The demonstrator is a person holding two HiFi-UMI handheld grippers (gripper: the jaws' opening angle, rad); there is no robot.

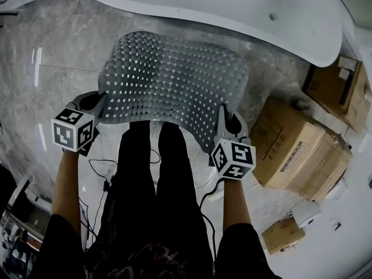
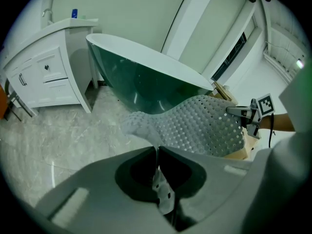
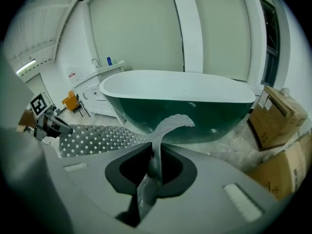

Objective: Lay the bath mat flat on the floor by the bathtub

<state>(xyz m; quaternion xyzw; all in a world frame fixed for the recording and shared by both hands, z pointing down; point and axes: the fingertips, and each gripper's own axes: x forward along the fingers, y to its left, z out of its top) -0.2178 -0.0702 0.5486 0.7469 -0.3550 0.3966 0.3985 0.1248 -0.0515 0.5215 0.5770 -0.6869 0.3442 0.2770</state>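
A grey perforated bath mat (image 1: pixel 174 83) hangs stretched between my two grippers, above the marble floor (image 1: pixel 64 57) in front of the white bathtub (image 1: pixel 244 10). My left gripper (image 1: pixel 96 106) is shut on the mat's near left corner, and my right gripper (image 1: pixel 224 121) is shut on its near right corner. In the left gripper view the mat (image 2: pixel 204 126) spreads away from the closed jaws toward the right gripper (image 2: pixel 246 112). In the right gripper view the pinched corner (image 3: pixel 168 126) curls up before the dark-sided tub (image 3: pixel 195 106).
Cardboard boxes (image 1: pixel 302 150) stand on the floor at the right, with more boxes (image 1: pixel 340 86) behind them. A white vanity cabinet (image 2: pixel 41 72) stands left of the tub. Black cables (image 1: pixel 102 176) trail on the floor by the person's legs.
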